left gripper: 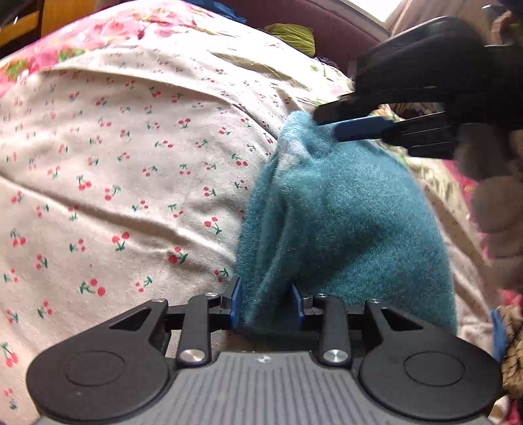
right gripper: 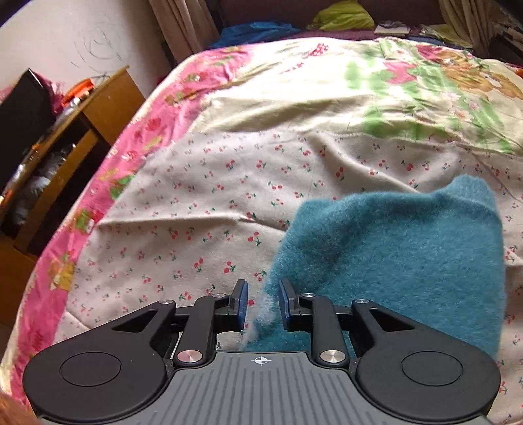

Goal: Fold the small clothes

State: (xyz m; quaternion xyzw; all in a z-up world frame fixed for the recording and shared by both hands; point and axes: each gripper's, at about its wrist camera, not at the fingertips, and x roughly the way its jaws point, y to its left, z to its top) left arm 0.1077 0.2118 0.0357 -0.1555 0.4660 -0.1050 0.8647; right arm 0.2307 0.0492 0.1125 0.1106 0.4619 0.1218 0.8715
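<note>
A fuzzy teal knit garment (left gripper: 340,222) hangs bunched above a cherry-print cloth (left gripper: 124,170) on the bed. My left gripper (left gripper: 266,305) is shut on its near edge, with fabric packed between the blue pads. My right gripper shows in the left wrist view (left gripper: 330,126), its fingers pinching the garment's far top corner. In the right wrist view the garment (right gripper: 408,248) fills the lower right, and its edge runs between the right gripper's (right gripper: 263,305) blue pads, which stand a little apart around it.
The cherry-print cloth (right gripper: 228,209) lies over a pink and green floral blanket (right gripper: 376,85). A wooden shelf unit (right gripper: 65,137) stands left of the bed. Green (right gripper: 343,16) and blue (right gripper: 255,31) clothes lie at the bed's far end, by curtains.
</note>
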